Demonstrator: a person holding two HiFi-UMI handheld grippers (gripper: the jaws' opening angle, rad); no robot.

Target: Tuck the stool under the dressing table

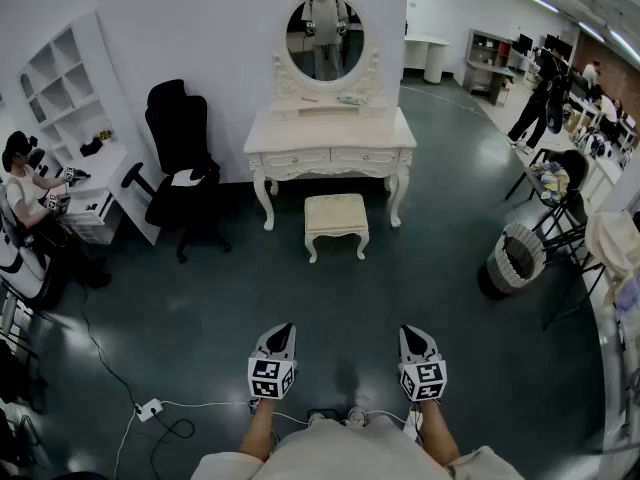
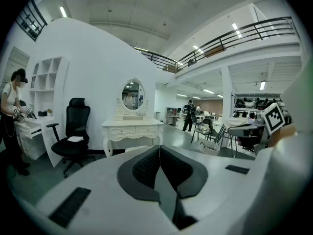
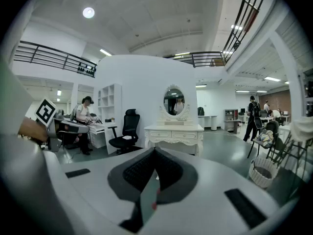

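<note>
A cream stool (image 1: 336, 221) with a padded top stands on the dark floor just in front of the white dressing table (image 1: 330, 146), partly out from under it. The table carries an oval mirror (image 1: 325, 40). My left gripper (image 1: 283, 331) and right gripper (image 1: 412, 334) are held low and near me, well short of the stool, both shut with nothing between the jaws. In the left gripper view the dressing table (image 2: 132, 129) shows ahead past my left gripper (image 2: 159, 147). The right gripper view shows the dressing table (image 3: 174, 132) beyond my right gripper (image 3: 154, 151).
A black office chair (image 1: 180, 168) stands left of the table. A person (image 1: 28, 208) sits at a white desk and shelves far left. A wicker basket (image 1: 513, 258) and folding chairs (image 1: 560, 193) are at right. A white cable and plug (image 1: 150, 408) lie near my feet.
</note>
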